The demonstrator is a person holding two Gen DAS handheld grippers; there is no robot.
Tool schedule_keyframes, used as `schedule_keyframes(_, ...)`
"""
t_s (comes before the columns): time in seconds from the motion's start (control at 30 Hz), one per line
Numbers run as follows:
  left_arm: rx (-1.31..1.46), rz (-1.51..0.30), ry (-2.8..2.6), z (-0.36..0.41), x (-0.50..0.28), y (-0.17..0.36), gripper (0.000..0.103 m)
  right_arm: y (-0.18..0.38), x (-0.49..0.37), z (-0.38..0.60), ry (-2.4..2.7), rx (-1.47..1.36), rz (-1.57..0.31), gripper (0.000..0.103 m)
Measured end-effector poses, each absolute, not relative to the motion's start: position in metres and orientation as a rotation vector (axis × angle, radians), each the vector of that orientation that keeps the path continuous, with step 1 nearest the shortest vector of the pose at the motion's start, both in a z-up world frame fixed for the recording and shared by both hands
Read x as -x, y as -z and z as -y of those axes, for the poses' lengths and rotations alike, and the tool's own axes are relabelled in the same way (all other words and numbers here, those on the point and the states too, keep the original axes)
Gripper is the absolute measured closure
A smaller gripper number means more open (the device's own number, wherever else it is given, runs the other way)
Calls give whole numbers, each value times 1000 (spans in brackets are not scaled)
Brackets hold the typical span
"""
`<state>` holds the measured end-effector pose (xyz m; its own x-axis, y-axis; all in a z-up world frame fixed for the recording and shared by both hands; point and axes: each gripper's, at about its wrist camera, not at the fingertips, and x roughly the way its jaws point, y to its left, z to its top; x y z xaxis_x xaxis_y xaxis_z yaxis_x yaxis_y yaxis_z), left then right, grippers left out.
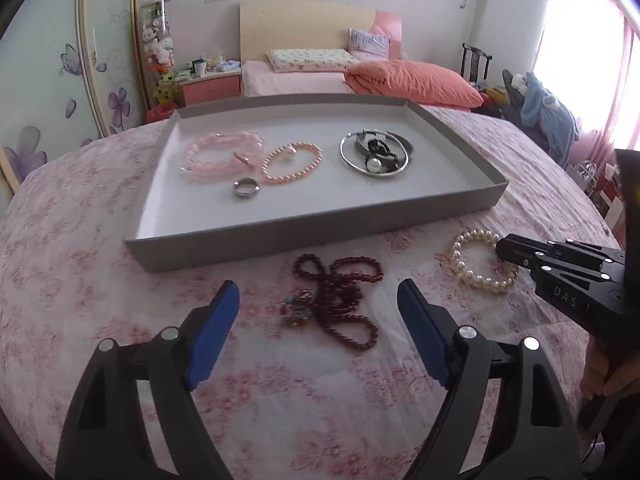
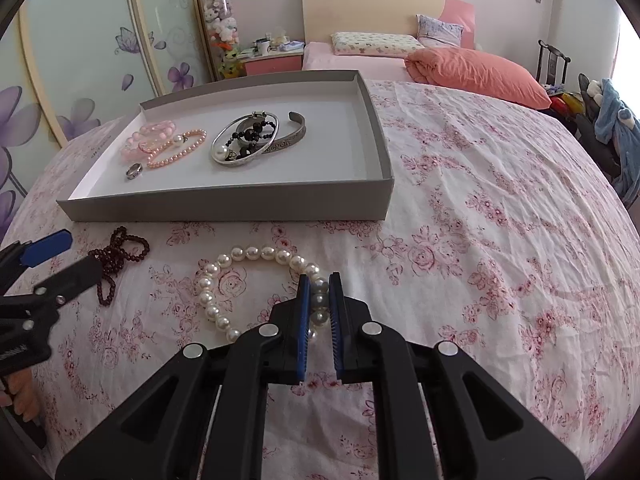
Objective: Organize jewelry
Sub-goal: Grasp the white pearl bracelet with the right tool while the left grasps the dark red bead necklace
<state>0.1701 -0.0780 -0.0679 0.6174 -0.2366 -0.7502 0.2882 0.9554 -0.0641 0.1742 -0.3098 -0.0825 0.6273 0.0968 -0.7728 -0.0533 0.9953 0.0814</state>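
Note:
A grey tray point(image 1: 304, 236) point(image 2: 224, 206) lies on the floral bedspread. It holds a pink bead bracelet point(image 1: 222, 156), a peach pearl bracelet point(image 1: 292, 164), a silver ring point(image 1: 247, 188) and silver bangles point(image 1: 374, 152). In front of it lie a dark red bead string point(image 1: 340, 300) point(image 2: 116, 264) and a white pearl bracelet point(image 1: 480, 262) point(image 2: 248, 276). My left gripper point(image 1: 318, 292) is open, its jaws on either side of the red beads. My right gripper point(image 2: 319, 280) point(image 1: 506, 248) is shut on the right side of the white pearl bracelet, which rests on the bedspread.
A small teal and gold trinket point(image 1: 296, 304) lies by the red beads. Beyond the tray stand another bed with an orange duvet point(image 1: 412, 80), a bedside table point(image 1: 208, 84) and a floral wardrobe point(image 1: 60, 80). The bedspread point(image 2: 500, 240) stretches right of the tray.

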Motion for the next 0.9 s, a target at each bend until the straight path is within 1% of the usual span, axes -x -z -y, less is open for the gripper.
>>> schedule_keyframes(0.3,-129,-923,222,99,-189,84,25,83,-175,309,-91,-55,-884,92)
schedule_keyframes(0.4,-121,-917,212,99,-191,82,33,83,-175,309,-93,-52,-884,92)
schedule_keyframes(0.47,-119,-911,211,100,-192,81,45,83,-175,308,-93,-49,-884,92)
schedule_keyframes(0.5,-120,-909,214,102,-193,81,47,83,-175,308,-93,-46,-884,92)
schedule_keyframes(0.53,-123,-905,219,103,-193,80,52,83,-175,307,-92,-43,-883,91)
schedule_keyframes(0.6,-126,-900,228,105,-192,79,66,83,-175,307,-92,-42,-883,91)
schedule_keyframes(0.63,-125,-897,234,105,-192,78,79,83,-175,307,-94,-44,-884,89)
schedule_keyframes(0.67,-122,-898,236,103,-192,78,86,83,-175,306,-96,-46,-884,87)
schedule_keyframes(0.77,-107,-904,236,94,-191,77,90,84,-175,304,-97,-38,-884,86)
schedule_keyframes(0.9,-108,-907,206,74,-183,77,91,84,-174,304,-96,-34,-884,86)
